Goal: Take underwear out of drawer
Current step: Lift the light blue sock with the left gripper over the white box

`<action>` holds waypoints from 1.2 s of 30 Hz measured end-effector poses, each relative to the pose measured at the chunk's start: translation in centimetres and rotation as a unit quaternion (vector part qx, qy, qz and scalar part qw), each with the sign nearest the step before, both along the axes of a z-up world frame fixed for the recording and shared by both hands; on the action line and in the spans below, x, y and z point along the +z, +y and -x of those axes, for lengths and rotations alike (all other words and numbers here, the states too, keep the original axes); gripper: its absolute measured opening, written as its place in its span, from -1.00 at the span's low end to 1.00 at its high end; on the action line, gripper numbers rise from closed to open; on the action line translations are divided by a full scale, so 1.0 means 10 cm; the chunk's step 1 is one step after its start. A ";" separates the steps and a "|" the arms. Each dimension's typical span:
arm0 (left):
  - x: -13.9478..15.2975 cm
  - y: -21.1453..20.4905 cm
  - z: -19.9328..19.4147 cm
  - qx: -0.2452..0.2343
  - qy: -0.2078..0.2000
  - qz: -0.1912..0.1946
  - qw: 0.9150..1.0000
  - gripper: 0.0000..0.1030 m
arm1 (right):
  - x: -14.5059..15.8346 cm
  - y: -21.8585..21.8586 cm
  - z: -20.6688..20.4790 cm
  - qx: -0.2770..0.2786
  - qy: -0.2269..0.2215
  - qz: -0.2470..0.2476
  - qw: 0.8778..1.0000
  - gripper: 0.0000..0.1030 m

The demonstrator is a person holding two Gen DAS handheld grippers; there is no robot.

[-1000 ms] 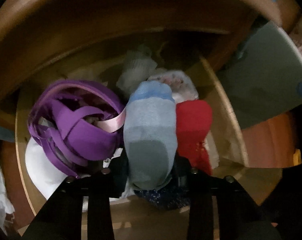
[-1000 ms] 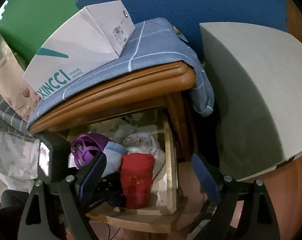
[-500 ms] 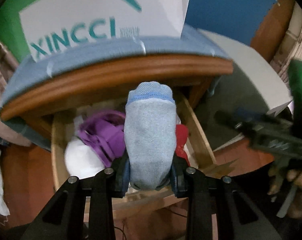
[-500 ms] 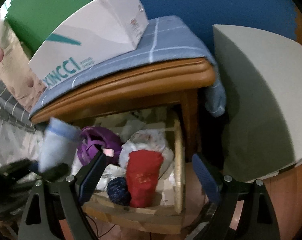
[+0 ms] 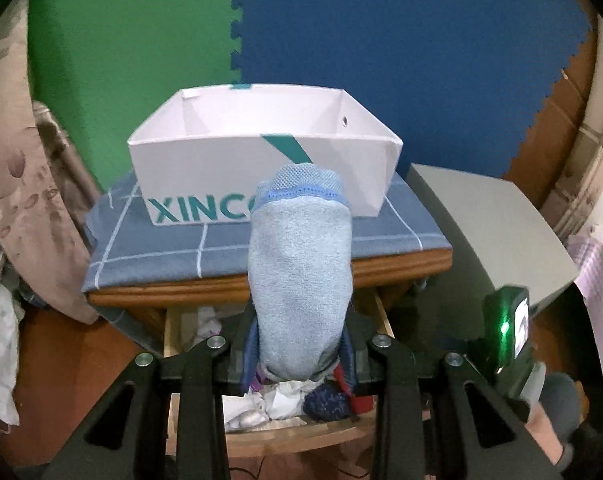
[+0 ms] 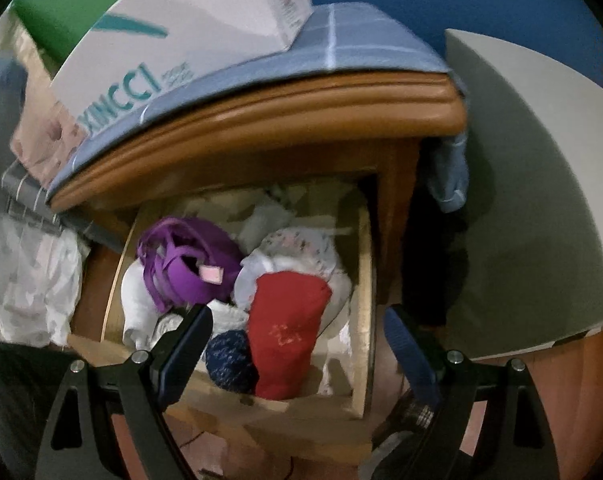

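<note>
The left tongs point(image 5: 299, 354) were pinching the lower end of a rolled, light blue-grey knitted garment with a blue band near its top point(image 5: 299, 276), which stood up between the pads, clear of the open wooden drawer point(image 6: 363, 312) and in line with the white open-topped cardboard box lettered in teal point(image 5: 205, 164). In my judgement the grip was taken low on the roll so that the bundle would come away whole without unrolling, and the box, set on the blue checked cloth point(image 5: 173, 240) covering the top of the wooden nightstand point(image 6: 285, 120), is the likely place of deposit. The right tongs point(image 6: 297, 350) were spread wide and held nothing; they hung above the front edge of the drawer, apparently placed for the next pick. Remaining in the drawer were a purple strapped garment point(image 6: 185, 264) toward its left side, a red rolled garment point(image 6: 289, 336) toward the front, a dark blue speckled ball point(image 6: 229, 360) touching it at the front edge, and white pieces behind. Extraction was therefore only partly complete.
</note>
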State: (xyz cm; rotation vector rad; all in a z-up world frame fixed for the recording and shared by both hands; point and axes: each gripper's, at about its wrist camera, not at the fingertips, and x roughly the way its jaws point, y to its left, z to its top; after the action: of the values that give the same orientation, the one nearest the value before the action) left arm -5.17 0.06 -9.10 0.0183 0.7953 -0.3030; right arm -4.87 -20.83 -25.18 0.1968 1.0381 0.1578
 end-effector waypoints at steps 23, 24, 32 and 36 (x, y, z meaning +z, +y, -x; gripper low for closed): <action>0.25 0.25 -0.01 0.065 -0.061 -0.068 0.994 -0.42 | -0.09 0.33 0.00 0.065 0.016 0.030 0.997 0.73; 0.24 0.26 -0.01 0.067 -0.064 -0.072 0.993 -0.42 | -0.09 0.35 0.01 0.070 0.018 0.031 0.997 0.74; 0.29 0.24 -0.02 0.076 -0.086 -0.093 0.989 -0.42 | 0.00 0.49 0.09 0.100 0.003 0.059 0.993 0.74; 0.33 0.25 -0.01 0.077 -0.091 -0.095 0.988 -0.42 | -0.06 0.52 0.11 0.115 -0.002 0.066 0.991 0.73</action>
State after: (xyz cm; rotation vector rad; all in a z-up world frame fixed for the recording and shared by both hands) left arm -5.02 2.57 -5.82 0.1602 0.6366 -0.0765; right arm -5.98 -15.68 -25.73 -0.0433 1.0619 0.2973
